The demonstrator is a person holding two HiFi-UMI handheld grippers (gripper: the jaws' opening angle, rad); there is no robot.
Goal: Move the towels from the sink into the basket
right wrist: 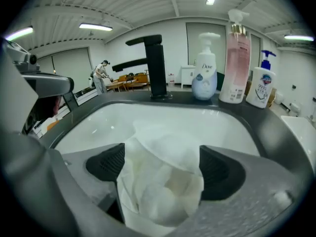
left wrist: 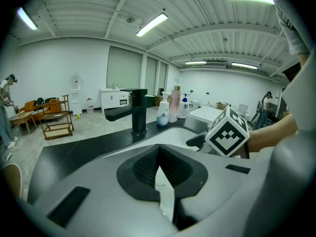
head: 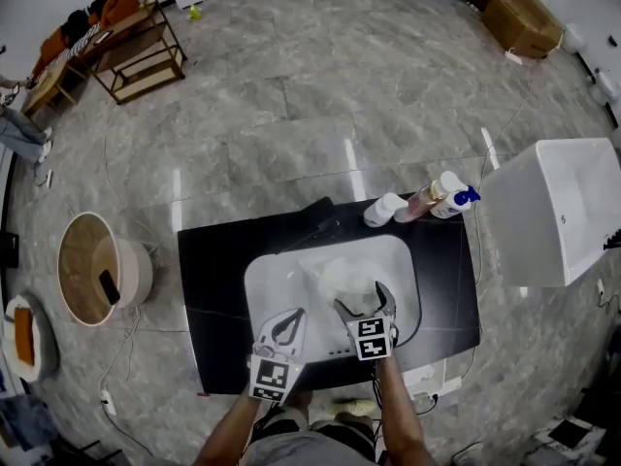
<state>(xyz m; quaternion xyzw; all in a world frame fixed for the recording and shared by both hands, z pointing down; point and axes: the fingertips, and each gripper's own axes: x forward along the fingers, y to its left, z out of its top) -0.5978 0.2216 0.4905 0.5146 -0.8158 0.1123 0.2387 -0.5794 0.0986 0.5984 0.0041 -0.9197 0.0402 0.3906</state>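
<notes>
Step in hand, as I judge it: the grasp. Crumpled white cloth towel (right wrist: pixel 158 147) lies in the white rectangular sink (head: pixel 267 270). Right hand-held gripper (right wrist: pixel 163 169) is spread wide astride it, not pinching. Left hand-held gripper (left wrist: pixel 160 172) is closed and empty at the sink's near rim. Next: pinch, lift, carry to the round wicker basket (head: pixel 97 268) left of the sink.

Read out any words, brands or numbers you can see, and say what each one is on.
"Dove": on the white plastic pump bottle.
Tall pink bottle: print too small to read.
White bottle with blue pump: label blurred, unreadable.
Black-and-white marker cube: pattern only, no words.
</notes>
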